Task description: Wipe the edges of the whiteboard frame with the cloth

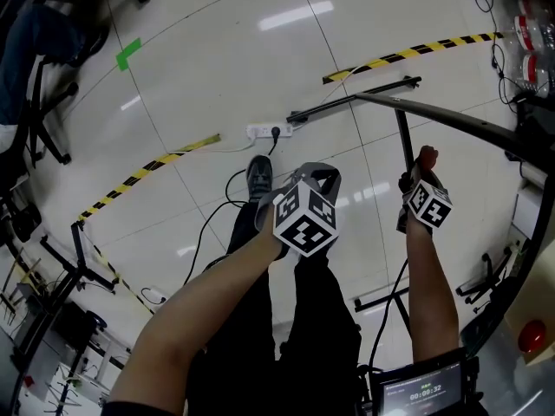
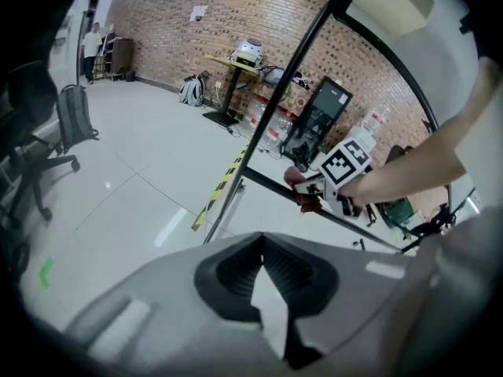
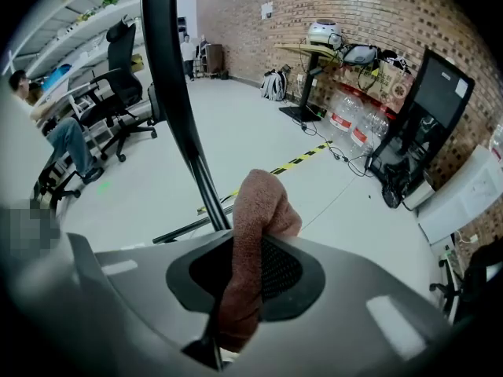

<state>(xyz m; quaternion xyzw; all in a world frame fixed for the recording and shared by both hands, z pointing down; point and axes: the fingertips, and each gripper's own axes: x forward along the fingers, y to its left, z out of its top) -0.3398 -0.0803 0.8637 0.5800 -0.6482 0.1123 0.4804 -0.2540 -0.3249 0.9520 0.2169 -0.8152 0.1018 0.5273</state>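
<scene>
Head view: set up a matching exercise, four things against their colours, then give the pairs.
Things:
1. cloth
2. power strip
3. floor tape square
4. hazard tape

Colours:
A. white
B. yellow and black
C. reddish-brown
D. green

Pairs: 1-C; 2-A; 3-D; 4-B

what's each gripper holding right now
left gripper: closed, nothing between its jaws
right gripper: closed on the brown cloth
</scene>
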